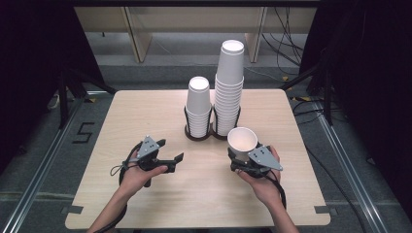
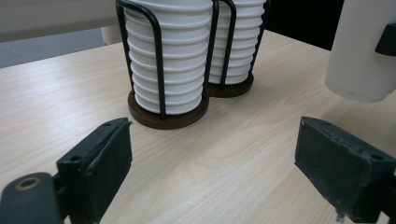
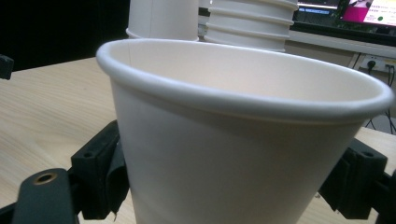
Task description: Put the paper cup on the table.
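**Right gripper holds a paper cup near the rack**

The right gripper pinches a white paper cup between its two jaws, mouth up and tilted, just in front of the wire cup rack at the middle of the table. The rack holds a short stack and a tall stack. The left gripper hovers to the left, jaws spread with nothing between them.

Matt white paper cup; pale wood-grain table; black wire holder.
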Available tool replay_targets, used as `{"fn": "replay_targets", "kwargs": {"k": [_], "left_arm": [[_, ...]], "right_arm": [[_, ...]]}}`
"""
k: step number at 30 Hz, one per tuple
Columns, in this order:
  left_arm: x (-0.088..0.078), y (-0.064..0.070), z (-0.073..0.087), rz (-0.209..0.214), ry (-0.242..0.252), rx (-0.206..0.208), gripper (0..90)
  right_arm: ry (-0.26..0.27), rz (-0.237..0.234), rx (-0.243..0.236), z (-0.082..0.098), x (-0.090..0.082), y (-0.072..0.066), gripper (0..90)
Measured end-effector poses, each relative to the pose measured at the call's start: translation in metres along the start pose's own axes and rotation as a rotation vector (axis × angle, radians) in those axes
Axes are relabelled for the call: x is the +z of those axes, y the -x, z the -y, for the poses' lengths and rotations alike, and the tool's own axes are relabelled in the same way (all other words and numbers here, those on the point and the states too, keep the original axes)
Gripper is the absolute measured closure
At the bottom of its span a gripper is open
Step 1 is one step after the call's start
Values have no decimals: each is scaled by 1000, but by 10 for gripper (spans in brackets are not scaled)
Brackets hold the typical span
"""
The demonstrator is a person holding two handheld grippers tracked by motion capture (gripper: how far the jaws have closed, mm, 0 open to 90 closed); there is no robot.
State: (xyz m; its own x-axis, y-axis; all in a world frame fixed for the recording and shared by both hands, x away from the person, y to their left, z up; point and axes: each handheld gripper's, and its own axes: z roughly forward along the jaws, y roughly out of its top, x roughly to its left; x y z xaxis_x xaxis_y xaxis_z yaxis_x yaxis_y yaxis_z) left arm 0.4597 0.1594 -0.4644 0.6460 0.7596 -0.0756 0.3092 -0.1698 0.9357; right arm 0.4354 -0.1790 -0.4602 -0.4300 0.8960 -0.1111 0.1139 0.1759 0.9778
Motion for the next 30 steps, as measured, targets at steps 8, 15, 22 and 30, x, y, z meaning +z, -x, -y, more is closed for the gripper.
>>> {"fn": "replay_targets", "kwargs": {"k": [8,15,22,30], "left_arm": [[1,3,5,17,-7,3,107],[-1,1,5,8,-4,-5,107],[0,2,5,7,-9,-9,106],[0,2,6,10,-10,-12,106]], "right_arm": [[-14,4,17,3,0,-1,163],[-39,16,17,8,1,2,162],[-69,18,17,18,5,6,162],[-95,25,-4,23,11,6,160]]}}
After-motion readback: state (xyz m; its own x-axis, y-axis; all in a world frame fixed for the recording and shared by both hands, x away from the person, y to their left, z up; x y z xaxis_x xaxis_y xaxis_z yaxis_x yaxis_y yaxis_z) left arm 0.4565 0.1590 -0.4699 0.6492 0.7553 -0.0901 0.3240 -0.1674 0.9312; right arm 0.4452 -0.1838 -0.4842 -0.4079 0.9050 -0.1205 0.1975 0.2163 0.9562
